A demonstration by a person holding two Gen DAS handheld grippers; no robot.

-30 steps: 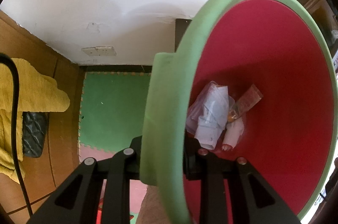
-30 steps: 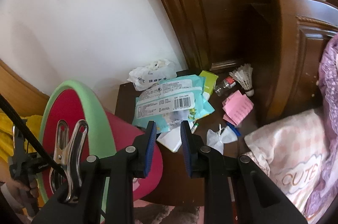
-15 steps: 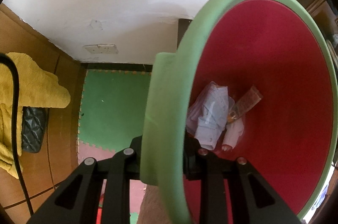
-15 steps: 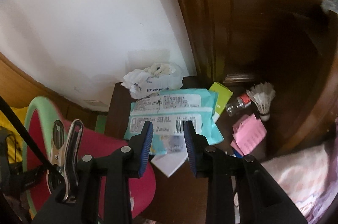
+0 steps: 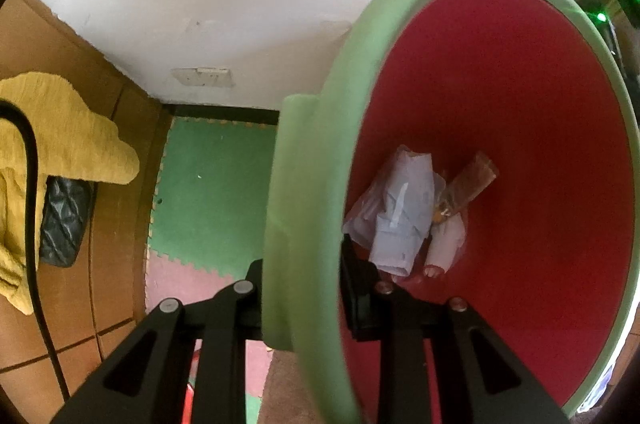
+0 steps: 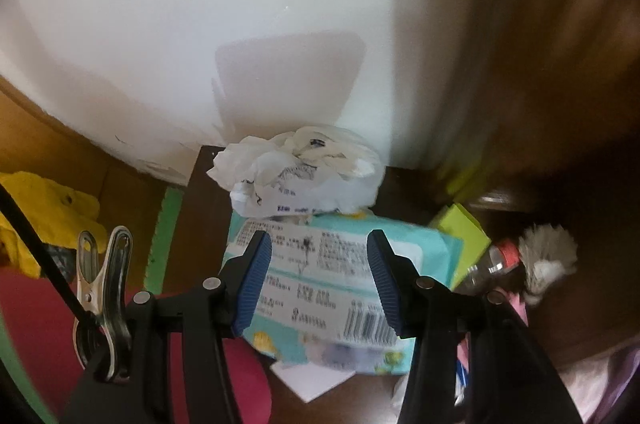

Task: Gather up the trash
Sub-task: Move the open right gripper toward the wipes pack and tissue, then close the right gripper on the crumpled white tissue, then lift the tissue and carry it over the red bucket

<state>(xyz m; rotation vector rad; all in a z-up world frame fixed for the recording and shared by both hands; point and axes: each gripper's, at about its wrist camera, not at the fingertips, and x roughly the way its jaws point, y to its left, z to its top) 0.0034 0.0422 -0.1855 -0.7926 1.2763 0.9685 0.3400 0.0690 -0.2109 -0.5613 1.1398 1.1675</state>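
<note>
Black tongs (image 6: 318,280), ribbed blue pads (image 6: 252,288)

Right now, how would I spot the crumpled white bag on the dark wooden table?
Find the dark wooden table against the white wall. At its back edge, behind the flat turquoise pack, sits the crumpled white bag. It is the only puffy, scrunched thing there, with dark print.

Bin (image 5: 520,104): smooth matt plastic, red inside. Beside bin, foam floor mat (image 5: 212,176), dull. Wipes pack (image 6: 340,288): glossy plastic film. Above pack, crumpled thin bag (image 6: 300,176). Nightstand (image 6: 196,224): dark polished wood.
</note>
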